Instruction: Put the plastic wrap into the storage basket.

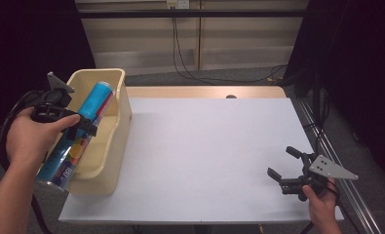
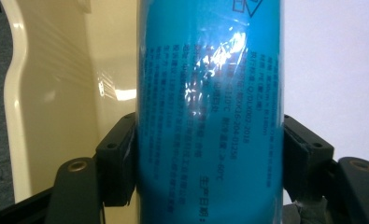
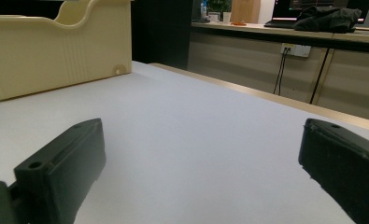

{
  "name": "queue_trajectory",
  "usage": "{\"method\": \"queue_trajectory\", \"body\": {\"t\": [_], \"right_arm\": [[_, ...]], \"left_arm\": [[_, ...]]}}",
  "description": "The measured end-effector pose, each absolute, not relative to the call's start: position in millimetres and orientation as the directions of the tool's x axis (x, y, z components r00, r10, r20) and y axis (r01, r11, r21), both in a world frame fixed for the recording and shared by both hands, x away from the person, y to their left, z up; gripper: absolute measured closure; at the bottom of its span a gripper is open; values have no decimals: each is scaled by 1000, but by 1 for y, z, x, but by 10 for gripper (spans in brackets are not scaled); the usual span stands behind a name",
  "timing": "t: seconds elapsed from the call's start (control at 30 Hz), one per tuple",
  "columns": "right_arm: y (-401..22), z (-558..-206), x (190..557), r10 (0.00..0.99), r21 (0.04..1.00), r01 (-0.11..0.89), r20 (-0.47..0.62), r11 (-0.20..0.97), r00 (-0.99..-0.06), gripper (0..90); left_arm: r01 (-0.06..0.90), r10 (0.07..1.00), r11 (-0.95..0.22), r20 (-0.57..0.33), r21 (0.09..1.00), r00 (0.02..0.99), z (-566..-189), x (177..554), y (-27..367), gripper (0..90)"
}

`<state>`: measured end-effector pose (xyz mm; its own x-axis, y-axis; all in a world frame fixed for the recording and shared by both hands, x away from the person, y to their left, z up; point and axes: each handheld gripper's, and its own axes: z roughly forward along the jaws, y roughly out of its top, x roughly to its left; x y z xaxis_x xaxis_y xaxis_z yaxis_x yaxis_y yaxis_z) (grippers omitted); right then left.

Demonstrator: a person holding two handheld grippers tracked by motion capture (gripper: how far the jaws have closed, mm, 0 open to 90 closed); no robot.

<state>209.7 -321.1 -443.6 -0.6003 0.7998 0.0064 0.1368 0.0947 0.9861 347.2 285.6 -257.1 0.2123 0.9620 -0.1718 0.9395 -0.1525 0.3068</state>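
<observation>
Nearest the person, at the bottom right of the high view, the right hand is holding the right gripper low over the white table top, its two black jaws standing well apart with nothing between them. In the right gripper view those jaws are framing bare table, with the side wall of the cream bin lying farther off to the left.

On the other side, the left hand is carrying the left gripper, and its jaws are pressing on the two sides of a blue can, clamped around its middle. The can is hanging tilted, its metal bottom end low and toward the person, its top end leaning up and away over the cream bin (whether it is touching the bin's rim cannot be told). The left gripper view is showing the blue can from close up, with dark small print running along its glossy wrap and the black pads sitting tight against it, the bin's pale inner wall behind.

Farther back, the bin is sitting at the table's left edge, and black cables are hanging down the wall beyond the table.
</observation>
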Motion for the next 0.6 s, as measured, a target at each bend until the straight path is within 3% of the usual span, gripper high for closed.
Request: {"method": "queue_trajectory", "body": {"t": [0.6], "right_arm": [[-320,-444,210,799,986,138,7,95,-601,3]], "left_arm": [[956,973,-113,-166,269,162,-274,349,292,321]]}}
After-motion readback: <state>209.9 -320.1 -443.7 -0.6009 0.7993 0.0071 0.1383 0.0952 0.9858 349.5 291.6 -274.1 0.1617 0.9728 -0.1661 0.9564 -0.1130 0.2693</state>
